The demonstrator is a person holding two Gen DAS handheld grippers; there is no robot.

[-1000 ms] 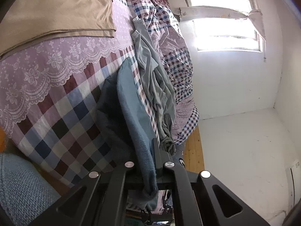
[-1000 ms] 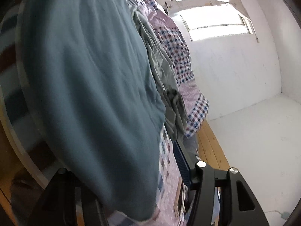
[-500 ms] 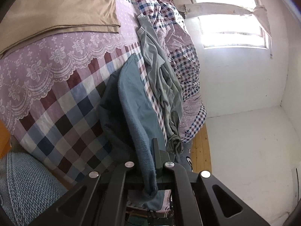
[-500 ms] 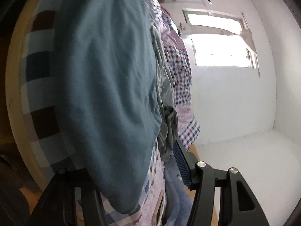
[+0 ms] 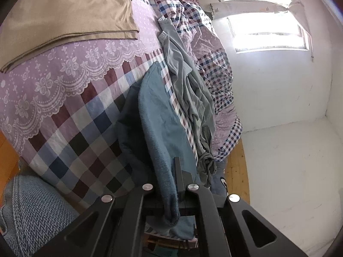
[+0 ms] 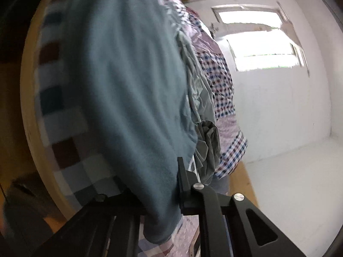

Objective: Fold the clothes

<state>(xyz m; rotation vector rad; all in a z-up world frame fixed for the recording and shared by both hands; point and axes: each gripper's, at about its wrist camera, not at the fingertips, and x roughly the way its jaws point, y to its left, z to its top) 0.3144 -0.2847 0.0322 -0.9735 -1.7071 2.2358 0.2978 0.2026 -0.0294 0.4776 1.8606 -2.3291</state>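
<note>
A blue fleece garment (image 5: pixel 158 115) lies along the checked bedspread (image 5: pixel 70 128), and one edge runs down between the fingers of my left gripper (image 5: pixel 169 184), which is shut on it. In the right wrist view the same blue garment (image 6: pixel 128 85) fills the left half of the frame, blurred. My right gripper (image 6: pixel 167 190) is shut on its lower edge; the left finger is hidden under the cloth. A crumpled grey-green garment (image 5: pixel 188 98) lies beside the blue one, toward the window; in the right wrist view this grey-green garment (image 6: pixel 205 141) hangs at the bed's edge.
A folded tan garment (image 5: pixel 64 15) lies at the far left of the bed. A rumpled checked quilt (image 5: pixel 214 64) is piled along the window side. A blue knitted item (image 5: pixel 32 214) sits at lower left. White wall, window (image 5: pixel 268 30) and wooden floor strip (image 5: pixel 238 171) lie to the right.
Both grippers have kept hold of the blue garment. The left view has shifted slightly; the right gripper has swung, bringing more of the window and wall into sight.
</note>
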